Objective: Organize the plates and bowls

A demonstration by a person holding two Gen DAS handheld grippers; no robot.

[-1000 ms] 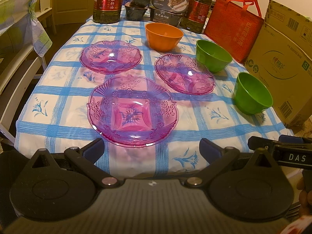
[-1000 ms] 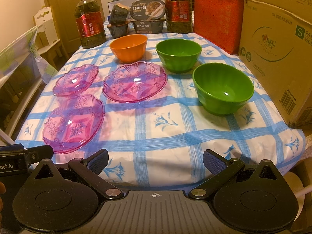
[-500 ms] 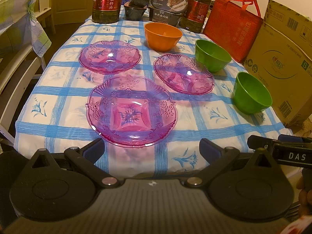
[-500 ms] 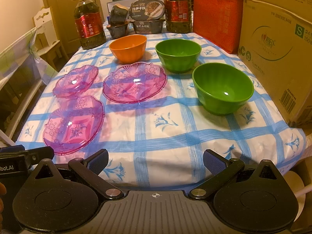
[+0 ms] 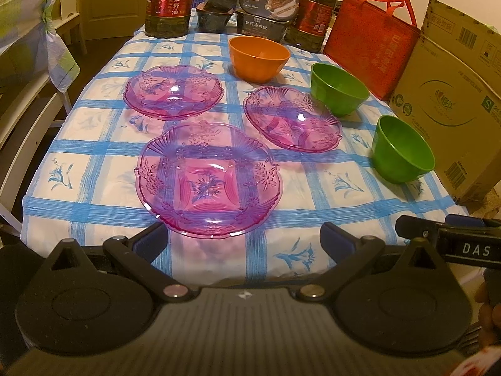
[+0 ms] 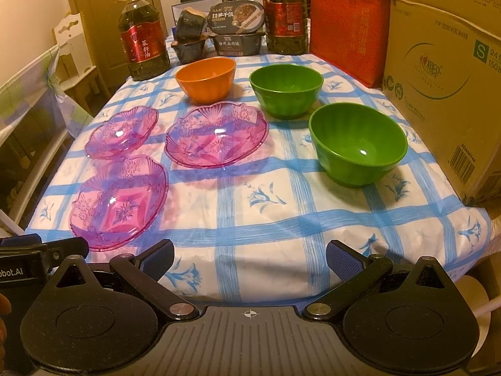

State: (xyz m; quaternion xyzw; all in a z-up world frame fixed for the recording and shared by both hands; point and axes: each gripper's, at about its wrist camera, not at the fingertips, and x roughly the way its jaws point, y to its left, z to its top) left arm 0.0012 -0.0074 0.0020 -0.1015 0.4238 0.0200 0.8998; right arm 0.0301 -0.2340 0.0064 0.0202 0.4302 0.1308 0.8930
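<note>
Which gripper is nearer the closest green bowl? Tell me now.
Right. The right gripper faces the near green bowl just ahead and rightward; the left gripper sits before the nearest pink plate, bowl far right.

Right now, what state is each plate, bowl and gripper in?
Left gripper: open, empty.
Right gripper: open, empty.
Near pink plate: upright, empty, unstacked.
Far-left pink plate: upright, empty.
Right pink plate: upright, empty.
Orange bowl: upright, empty.
Far green bowl: upright, empty.
Near green bowl: upright, empty.
</note>
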